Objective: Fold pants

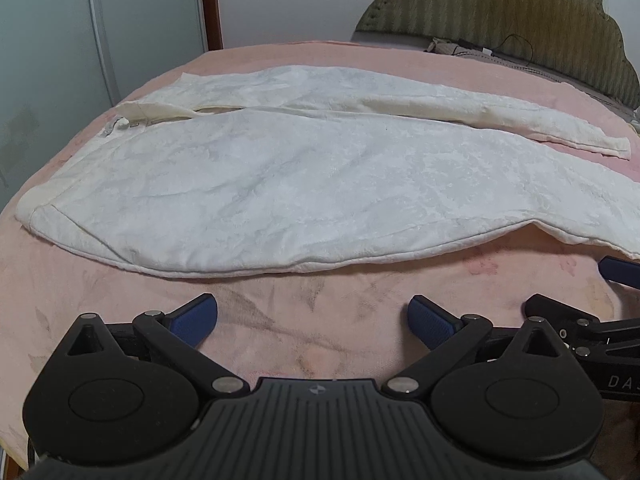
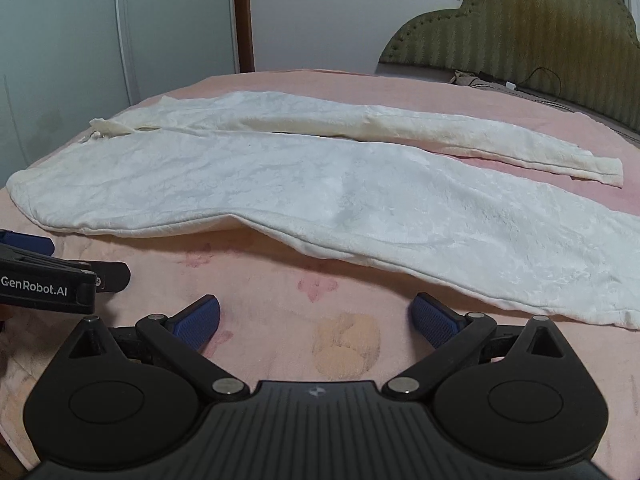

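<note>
Lying flat across the pink bedspread (image 1: 304, 332), the white pants (image 1: 280, 184) are spread lengthwise with the waistband to the left and both legs running to the right. The far leg (image 2: 460, 140) is narrow and ends in a cuff; the near leg (image 2: 500, 248) is broad and runs out of the right wrist view at the right edge. The two legs part toward the cuffs, with a strip of bedspread showing between them.

The left gripper (image 1: 313, 322) hovers low over the bedspread, level and pointed at the near hem of the pants, just short of it. Its blue pads (image 1: 194, 320) stand wide apart with nothing between them. No contact with the fabric.

The right gripper (image 2: 314, 322) is posed the same way, level and aimed at the near leg, its pads (image 2: 436, 322) likewise spread wide and holding nothing. It sits near the hem without touching it.

Both grippers are side by side: the right one shows at the right edge of the left wrist view, and the left one at the left edge of the right wrist view.

A padded headboard (image 2: 540, 28) stands at the far right, and a wardrobe (image 2: 80, 60) at the left.
</note>
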`<state>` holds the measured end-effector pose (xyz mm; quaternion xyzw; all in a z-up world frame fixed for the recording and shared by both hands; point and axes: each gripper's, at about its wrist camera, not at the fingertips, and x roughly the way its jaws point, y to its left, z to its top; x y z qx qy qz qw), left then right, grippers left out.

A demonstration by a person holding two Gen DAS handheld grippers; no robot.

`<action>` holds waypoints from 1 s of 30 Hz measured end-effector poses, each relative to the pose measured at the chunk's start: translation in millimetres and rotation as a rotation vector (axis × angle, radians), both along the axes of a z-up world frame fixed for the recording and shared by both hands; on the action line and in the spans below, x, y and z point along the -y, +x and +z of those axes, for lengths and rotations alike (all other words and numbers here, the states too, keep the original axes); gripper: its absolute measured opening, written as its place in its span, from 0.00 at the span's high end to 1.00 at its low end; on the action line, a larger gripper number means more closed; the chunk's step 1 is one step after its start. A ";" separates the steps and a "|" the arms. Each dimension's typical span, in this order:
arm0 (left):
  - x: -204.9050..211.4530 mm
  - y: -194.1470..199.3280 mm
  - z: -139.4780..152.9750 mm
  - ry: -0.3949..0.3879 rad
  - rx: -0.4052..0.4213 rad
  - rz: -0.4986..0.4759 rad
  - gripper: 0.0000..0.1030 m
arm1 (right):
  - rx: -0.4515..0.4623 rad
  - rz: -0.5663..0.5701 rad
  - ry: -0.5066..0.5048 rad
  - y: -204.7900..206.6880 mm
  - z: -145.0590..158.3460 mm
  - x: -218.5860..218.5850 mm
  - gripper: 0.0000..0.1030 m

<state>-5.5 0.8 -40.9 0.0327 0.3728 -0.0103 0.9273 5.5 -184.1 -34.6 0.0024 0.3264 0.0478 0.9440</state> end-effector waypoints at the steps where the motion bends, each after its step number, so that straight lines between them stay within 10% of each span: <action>1: -0.9 -0.2 -0.7 -0.006 0.005 0.001 0.00 | 0.000 0.002 -0.001 0.7 0.0 -0.2 0.00; 30: -3.6 -3.7 -5.0 -0.023 0.048 -0.012 0.00 | 0.007 0.016 0.009 1.8 -0.9 0.4 0.00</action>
